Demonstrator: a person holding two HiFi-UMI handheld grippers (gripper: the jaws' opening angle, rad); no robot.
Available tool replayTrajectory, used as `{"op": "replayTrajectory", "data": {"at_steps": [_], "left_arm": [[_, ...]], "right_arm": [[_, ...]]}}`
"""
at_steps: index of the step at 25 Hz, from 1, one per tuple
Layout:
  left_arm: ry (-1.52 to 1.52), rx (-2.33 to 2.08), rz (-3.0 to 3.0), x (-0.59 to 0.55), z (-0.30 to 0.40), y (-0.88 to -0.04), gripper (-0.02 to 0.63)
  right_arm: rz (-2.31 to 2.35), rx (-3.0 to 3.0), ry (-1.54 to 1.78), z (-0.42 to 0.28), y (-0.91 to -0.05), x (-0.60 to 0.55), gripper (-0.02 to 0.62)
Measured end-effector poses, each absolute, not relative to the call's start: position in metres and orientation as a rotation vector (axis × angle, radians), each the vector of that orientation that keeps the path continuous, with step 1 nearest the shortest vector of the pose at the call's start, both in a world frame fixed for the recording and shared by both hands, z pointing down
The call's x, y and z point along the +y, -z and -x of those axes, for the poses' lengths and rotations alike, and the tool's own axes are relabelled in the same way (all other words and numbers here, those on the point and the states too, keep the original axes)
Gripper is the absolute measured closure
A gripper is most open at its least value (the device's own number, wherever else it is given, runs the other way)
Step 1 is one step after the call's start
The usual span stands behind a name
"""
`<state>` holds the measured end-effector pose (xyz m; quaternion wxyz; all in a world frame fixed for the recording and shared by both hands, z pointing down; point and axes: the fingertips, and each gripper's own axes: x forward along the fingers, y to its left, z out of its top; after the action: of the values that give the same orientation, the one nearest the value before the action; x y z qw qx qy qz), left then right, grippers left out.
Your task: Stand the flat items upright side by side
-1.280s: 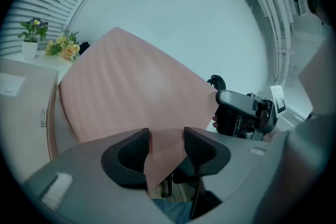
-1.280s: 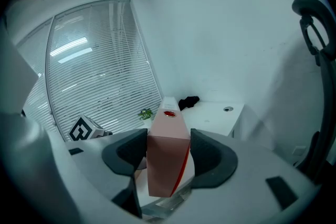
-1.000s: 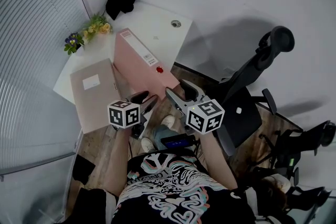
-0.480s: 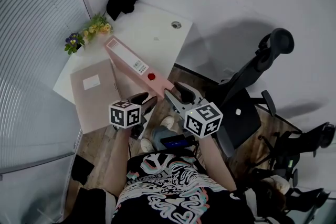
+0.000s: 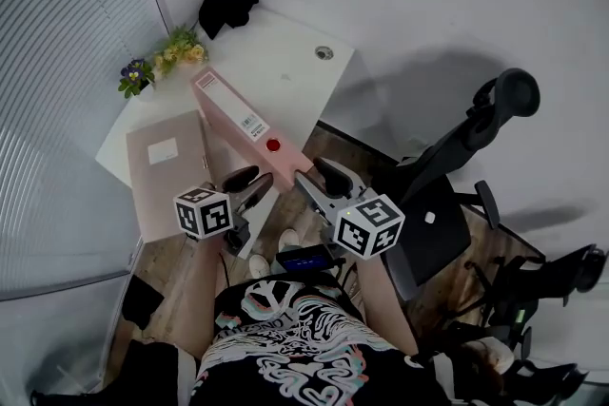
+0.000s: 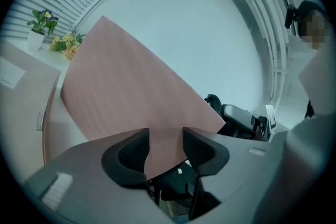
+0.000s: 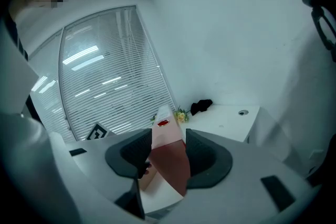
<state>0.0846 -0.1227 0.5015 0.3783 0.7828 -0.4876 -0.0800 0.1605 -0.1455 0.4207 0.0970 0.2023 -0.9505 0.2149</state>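
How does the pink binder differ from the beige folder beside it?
Pose: the pink binder is tipped up on edge, spine uppermost; the beige folder lies flat. Markings: the pink binder's spine carries a label and red dot; the beige folder's cover has a white label. Grip: the left hand-held gripper clamps the pink binder, not the beige folder. Both are rectangular office files.

An office: a white desk (image 5: 285,62), a pink lever-arch binder (image 5: 240,121), a swivel chair (image 5: 442,214) and window blinds (image 5: 67,62).

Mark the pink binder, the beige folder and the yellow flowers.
pink binder (image 5: 231,107): head view, on its spine.
beige folder (image 5: 166,183): head view, on its front cover.
yellow flowers (image 5: 184,47): head view, on the blooms.
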Motion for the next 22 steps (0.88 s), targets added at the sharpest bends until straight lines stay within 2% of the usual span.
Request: {"op": "replayTrajectory", "data": {"at_steps": [11,22], "left_arm": [[0.298,-1.359,-1.928,-0.139,-0.062,-0.495,0.419],[0.217,-1.499,-1.915,-0.141,-0.038,-0.489,0.407]], "right_arm": [[-0.223,-2.804,-0.703,-0.141,-0.404,-0.174,0.375],[0.003,-2.734,-0.662,-0.099,-0.399,-0.186,0.348]]}}
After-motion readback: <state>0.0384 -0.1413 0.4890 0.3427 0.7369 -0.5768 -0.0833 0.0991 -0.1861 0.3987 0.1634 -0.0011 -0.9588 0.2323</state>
